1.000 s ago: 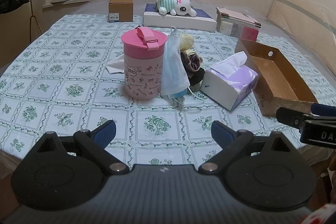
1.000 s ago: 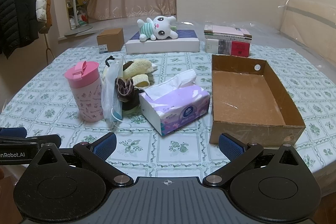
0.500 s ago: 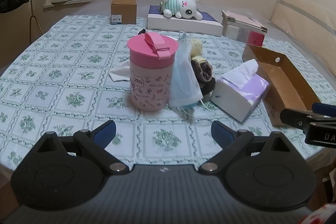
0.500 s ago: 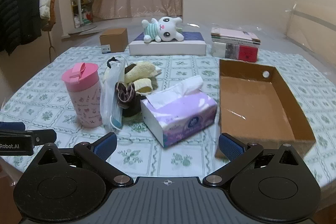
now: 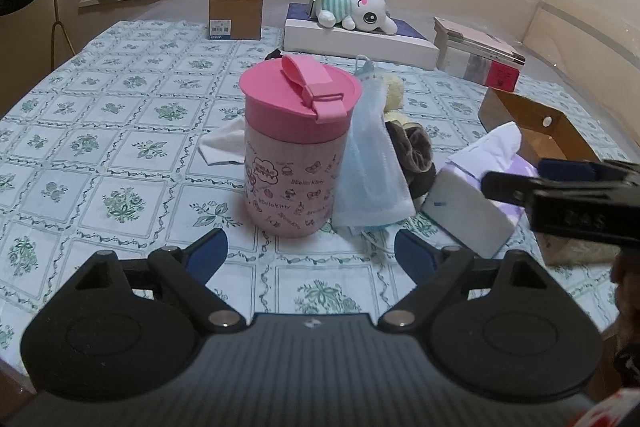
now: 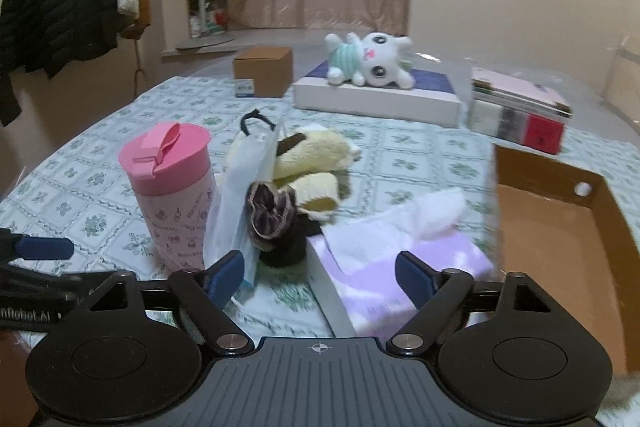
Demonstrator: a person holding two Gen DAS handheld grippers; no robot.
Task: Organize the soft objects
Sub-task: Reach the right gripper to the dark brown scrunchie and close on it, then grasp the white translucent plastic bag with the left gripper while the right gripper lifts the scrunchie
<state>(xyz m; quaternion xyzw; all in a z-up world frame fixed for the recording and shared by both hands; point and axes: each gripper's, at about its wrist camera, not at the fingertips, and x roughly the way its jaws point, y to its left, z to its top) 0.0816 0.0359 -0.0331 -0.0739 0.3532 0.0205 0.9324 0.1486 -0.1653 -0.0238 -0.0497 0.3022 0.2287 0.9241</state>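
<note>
A pile of soft things lies mid-table: a blue face mask (image 5: pixel 372 163) leaning on a pink cup (image 5: pixel 296 147), a brown scrunchie (image 6: pixel 272 211), yellow fuzzy socks (image 6: pixel 316 167), a white cloth (image 5: pixel 224 145) and a purple tissue pack (image 6: pixel 392 259). A plush bunny (image 5: pixel 356 7) lies on a flat white box at the back. My left gripper (image 5: pixel 310 251) hovers just short of the cup, jaws closing, nothing between them. My right gripper (image 6: pixel 320 273) is over the near end of the tissue pack, jaws closing, pads not pressing on anything.
An open cardboard tray (image 6: pixel 560 227) sits right of the tissue pack. A small cardboard box (image 5: pixel 236 13) and stacked books (image 5: pixel 480 59) stand at the back. Coats hang at far left. The table's near edge is just under both grippers.
Both grippers moved forward and lower toward the pile, so cup, mask and tissue pack loom larger. Both pairs of fingers have narrowed a little. The right view has tilted.
</note>
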